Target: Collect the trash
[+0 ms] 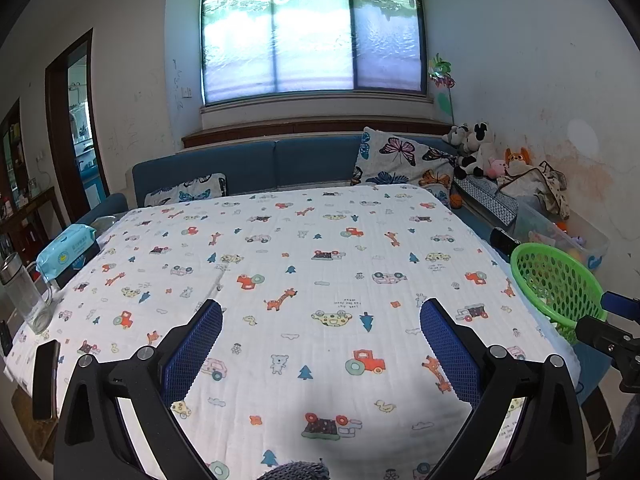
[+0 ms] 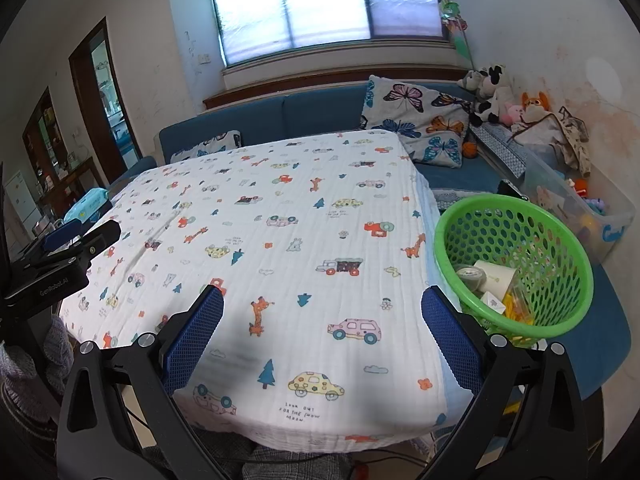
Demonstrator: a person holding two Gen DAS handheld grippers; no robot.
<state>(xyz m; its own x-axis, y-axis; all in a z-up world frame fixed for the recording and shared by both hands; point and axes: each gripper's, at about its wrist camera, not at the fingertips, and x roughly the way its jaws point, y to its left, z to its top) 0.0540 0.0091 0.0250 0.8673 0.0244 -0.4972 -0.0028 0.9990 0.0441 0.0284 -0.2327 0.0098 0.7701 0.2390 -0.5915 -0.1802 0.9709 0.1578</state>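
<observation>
A green mesh basket (image 2: 568,240) stands off the table's right edge and holds trash (image 2: 494,280): a paper cup, a tape roll, white and yellow scraps. In the left wrist view the same basket (image 1: 560,280) shows at the right. My left gripper (image 1: 320,316) hovers open over the patterned cloth (image 1: 304,264), nothing between its blue pads. My right gripper (image 2: 322,308) is also open and empty above the cloth's (image 2: 280,220) near right part, its right finger close to the basket. The left gripper (image 2: 84,236) also appears in the right wrist view.
A blue wipes pack (image 1: 66,250), a glass bottle (image 1: 26,294) and a dark phone (image 1: 46,384) lie along the table's left side. A blue sofa (image 1: 248,164) with butterfly cushions (image 1: 404,160) sits behind. Plush toys (image 2: 504,100) and a clear toy bin (image 2: 576,204) line the right wall.
</observation>
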